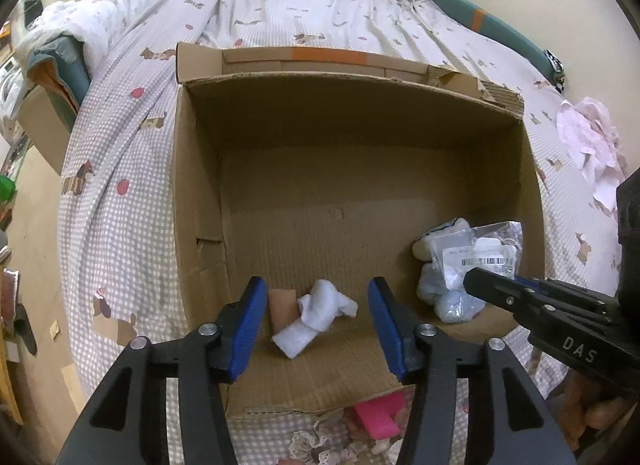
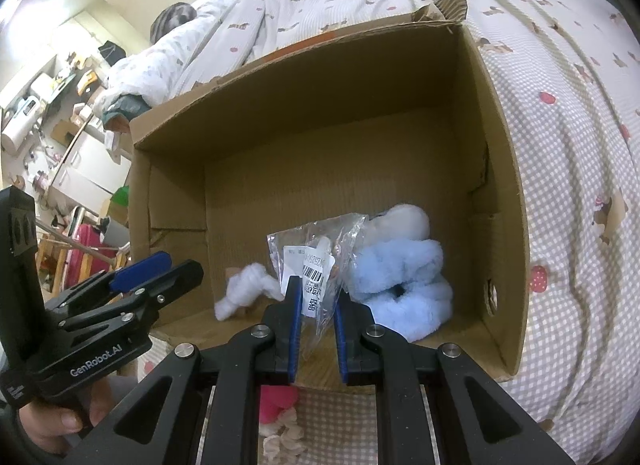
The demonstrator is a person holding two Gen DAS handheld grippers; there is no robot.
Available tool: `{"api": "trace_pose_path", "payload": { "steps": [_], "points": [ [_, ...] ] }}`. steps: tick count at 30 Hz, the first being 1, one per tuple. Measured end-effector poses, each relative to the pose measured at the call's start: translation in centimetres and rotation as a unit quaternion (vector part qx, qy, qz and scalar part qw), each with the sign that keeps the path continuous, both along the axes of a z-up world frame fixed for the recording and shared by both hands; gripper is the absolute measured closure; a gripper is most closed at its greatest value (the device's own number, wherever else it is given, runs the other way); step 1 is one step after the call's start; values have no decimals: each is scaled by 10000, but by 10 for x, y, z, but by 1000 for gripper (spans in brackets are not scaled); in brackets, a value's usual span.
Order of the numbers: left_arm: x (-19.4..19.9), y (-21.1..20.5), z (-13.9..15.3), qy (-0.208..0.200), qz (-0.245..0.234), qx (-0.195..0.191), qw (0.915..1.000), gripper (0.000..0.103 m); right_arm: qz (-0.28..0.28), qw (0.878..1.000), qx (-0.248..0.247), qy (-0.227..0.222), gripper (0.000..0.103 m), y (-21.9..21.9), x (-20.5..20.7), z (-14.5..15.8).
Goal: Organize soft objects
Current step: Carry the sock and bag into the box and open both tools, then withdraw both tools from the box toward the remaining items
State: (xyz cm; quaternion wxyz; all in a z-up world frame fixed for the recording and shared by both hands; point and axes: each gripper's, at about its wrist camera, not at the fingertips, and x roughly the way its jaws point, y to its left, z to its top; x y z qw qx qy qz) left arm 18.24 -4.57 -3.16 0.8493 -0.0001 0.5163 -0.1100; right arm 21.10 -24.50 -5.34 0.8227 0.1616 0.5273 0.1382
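An open cardboard box lies on the bed. Inside lie a white cloth, a tan piece, and a blue and white plush. My left gripper is open and empty, its fingers either side of the white cloth, above the box's near edge; it also shows in the right wrist view. My right gripper is shut on a clear plastic bag with a barcode label, held over the box floor beside the plush.
The bed has a checked sheet with dog prints. A pink item and lace trim lie just in front of the box. Pink cloth lies at the right. A folded quilt is at the head. Cluttered furniture stands left.
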Motion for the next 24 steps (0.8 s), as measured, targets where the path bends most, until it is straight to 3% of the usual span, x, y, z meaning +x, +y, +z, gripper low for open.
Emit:
{"api": "trace_pose_path", "payload": {
  "steps": [3, 7, 8, 9, 11, 13, 15, 24],
  "points": [
    [2, 2, 1, -57, 9, 45, 10000, 30, -50, 10000, 67, -46, 87, -3, -1, 1],
    [-1, -1, 5, -82, 38, 104, 9999, 27, -242, 9995, 151, -137, 77, -11, -3, 6],
    [0, 0, 5, -82, 73, 113, 9999, 26, -313, 9992, 112, -231, 66, -13, -4, 9],
    [0, 1, 5, -83, 94, 110, 9999, 25, -361, 9987, 101, -334, 44, -14, -5, 13],
    [0, 1, 7, -95, 110, 95, 9998, 25, -526, 9968, 77, -591, 19, -19, -9, 22],
    [0, 1, 8, -130, 126, 104, 9998, 25, -636, 9949, -29, -782, 16, -21, -11, 30],
    [0, 2, 10, -173, 151, 124, 9997, 25, -707, 9936, -150, -871, 2, -21, -12, 34],
    [-7, 10, 18, -332, 251, 90, 9991, 25, -641, 9924, -223, -1022, 0, -17, -14, 42]
  ]
}}
